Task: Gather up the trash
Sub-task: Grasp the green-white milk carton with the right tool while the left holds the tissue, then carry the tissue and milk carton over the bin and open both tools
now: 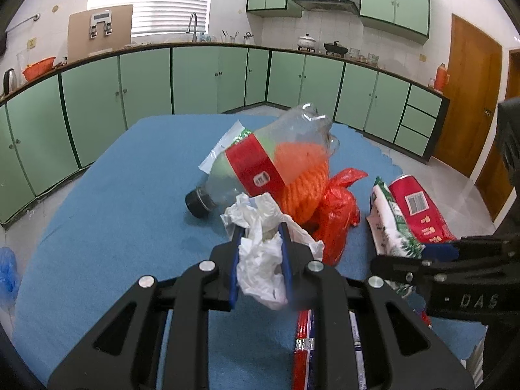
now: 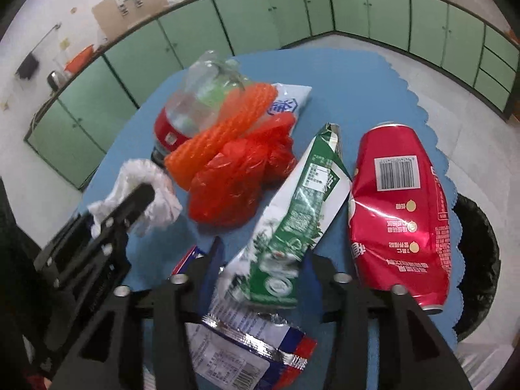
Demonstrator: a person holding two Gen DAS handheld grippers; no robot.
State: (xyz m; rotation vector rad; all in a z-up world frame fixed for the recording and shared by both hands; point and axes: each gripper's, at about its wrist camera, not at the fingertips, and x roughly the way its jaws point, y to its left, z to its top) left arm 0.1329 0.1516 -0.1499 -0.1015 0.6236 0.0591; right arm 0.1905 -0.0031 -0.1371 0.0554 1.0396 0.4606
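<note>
My left gripper (image 1: 260, 243) is shut on a crumpled white plastic bag (image 1: 260, 266), held above the blue table cover (image 1: 113, 211); it also shows in the right wrist view (image 2: 143, 195). My right gripper (image 2: 263, 260) is closed around a green-and-white carton wrapper (image 2: 292, 214). Beside it lies a dented red can (image 2: 399, 204). A clear bottle with a red label (image 1: 260, 162), an orange rope coil (image 1: 302, 182) and a red plastic bag (image 1: 338, 214) lie together mid-table.
A blue, red and silver snack wrapper (image 2: 247, 351) lies under my right gripper. A bin lined with a black bag (image 2: 477, 260) stands past the table's right edge. A white-and-blue packet (image 2: 289, 100) lies behind the rope. Green kitchen cabinets (image 1: 195, 81) surround the table.
</note>
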